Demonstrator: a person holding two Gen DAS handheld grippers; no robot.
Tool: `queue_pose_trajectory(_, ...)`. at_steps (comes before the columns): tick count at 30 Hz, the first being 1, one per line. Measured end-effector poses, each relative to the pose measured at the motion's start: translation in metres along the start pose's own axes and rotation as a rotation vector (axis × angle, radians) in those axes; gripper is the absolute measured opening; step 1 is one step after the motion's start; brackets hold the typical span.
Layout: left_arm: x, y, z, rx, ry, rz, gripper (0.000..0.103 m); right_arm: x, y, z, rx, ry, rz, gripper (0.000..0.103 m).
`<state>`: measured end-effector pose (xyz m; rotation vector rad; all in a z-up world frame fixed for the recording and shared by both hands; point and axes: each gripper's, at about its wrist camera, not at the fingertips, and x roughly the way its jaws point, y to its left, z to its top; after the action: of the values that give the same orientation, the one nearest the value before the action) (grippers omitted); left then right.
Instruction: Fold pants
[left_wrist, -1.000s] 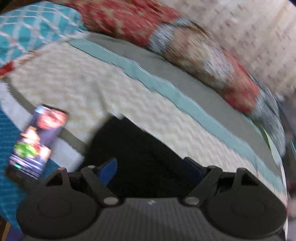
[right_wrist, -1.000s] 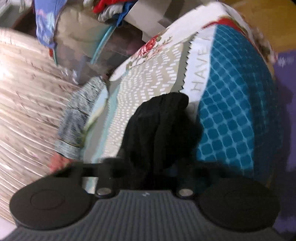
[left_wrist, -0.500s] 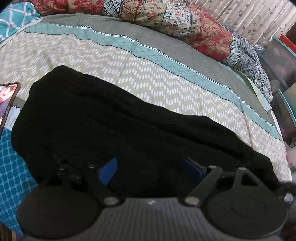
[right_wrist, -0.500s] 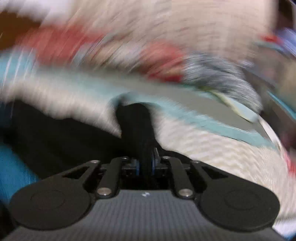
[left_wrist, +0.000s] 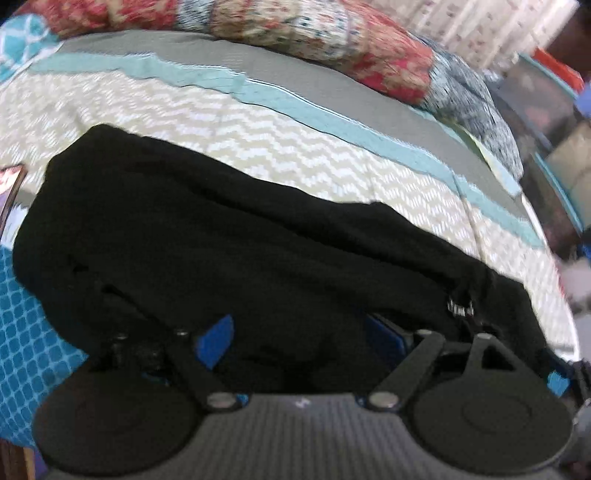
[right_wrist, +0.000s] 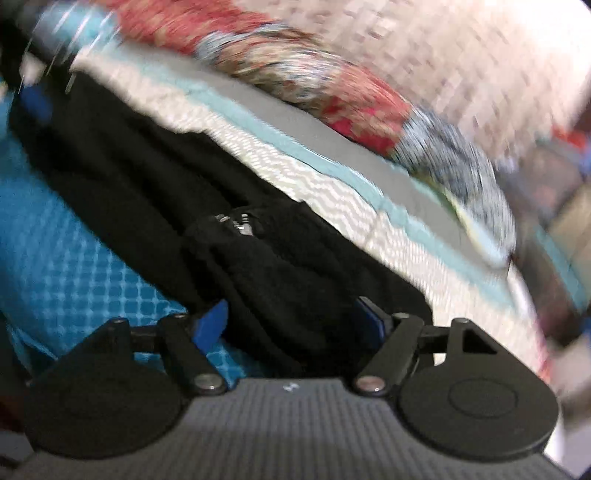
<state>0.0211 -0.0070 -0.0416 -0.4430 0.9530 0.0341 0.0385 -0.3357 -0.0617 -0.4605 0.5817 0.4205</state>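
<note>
The black pants (left_wrist: 236, 240) lie spread across the middle of the frame on the bed (left_wrist: 332, 147). The left gripper (left_wrist: 299, 339) and right gripper (right_wrist: 295, 325) both have fingers spread, over the cloth; the blurred right view seems to show nothing pinched.

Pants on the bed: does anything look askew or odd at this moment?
Slightly. The black pants lie bunched and wrinkled across the bedspread, not flat. A phone sits right at their left edge. Nothing looks damaged.

Phone (left_wrist: 11, 192) cut off at left edge; right-wrist view motion-blurred, esp. quilt (right_wrist: 280, 70) and top-right bg.
</note>
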Motion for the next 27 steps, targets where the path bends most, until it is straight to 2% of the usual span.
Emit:
queue_pose_trajectory(4, 0.001, -0.016, -0.008, 0.059, 0.016, 0.032, 0.082, -0.001, -0.025, 0.003, 0.288, -0.043, 0.08, 0.074)
queue_pose_trajectory(7, -0.001, -0.024, -0.014, 0.088, 0.023, 0.04, 0.082, 0.009, -0.035, 0.011, 0.448, -0.08, 0.162, 0.058)
queue_pose_trajectory(9, -0.001, -0.025, -0.017, 0.1, 0.033, 0.063, 0.082, 0.017, -0.034, 0.016, 0.515, -0.089, 0.194, 0.044)
queue_pose_trajectory(12, -0.001, -0.025, -0.021, 0.1, 0.047, 0.105, 0.082, 0.035, -0.025, 0.02, 0.556, -0.07, 0.202, 0.033)
queue_pose_trajectory(14, -0.001, -0.028, -0.022, 0.102, 0.052, 0.116, 0.082, 0.044, -0.02, 0.021, 0.585, -0.03, 0.19, 0.029)
queue_pose_trajectory(17, 0.0, -0.046, -0.02, 0.153, 0.046, 0.106, 0.082, 0.037, -0.02, 0.007, 0.638, -0.002, 0.176, 0.028)
queue_pose_trajectory(19, 0.004, -0.062, -0.016, 0.207, 0.042, 0.093, 0.082, 0.04, -0.025, -0.003, 0.649, 0.064, 0.128, 0.028)
queue_pose_trajectory(21, 0.009, -0.078, -0.015, 0.251, 0.042, 0.079, 0.082, 0.047, -0.032, -0.016, 0.678, 0.088, 0.133, 0.016)
queue_pose_trajectory(23, 0.014, -0.095, -0.015, 0.29, 0.046, 0.076, 0.082, 0.042, -0.042, -0.021, 0.75, 0.086, 0.153, 0.012)
queue_pose_trajectory(27, 0.02, -0.12, -0.017, 0.36, 0.049, 0.082, 0.082, 0.012, -0.053, -0.021, 0.798, 0.005, 0.132, 0.023)
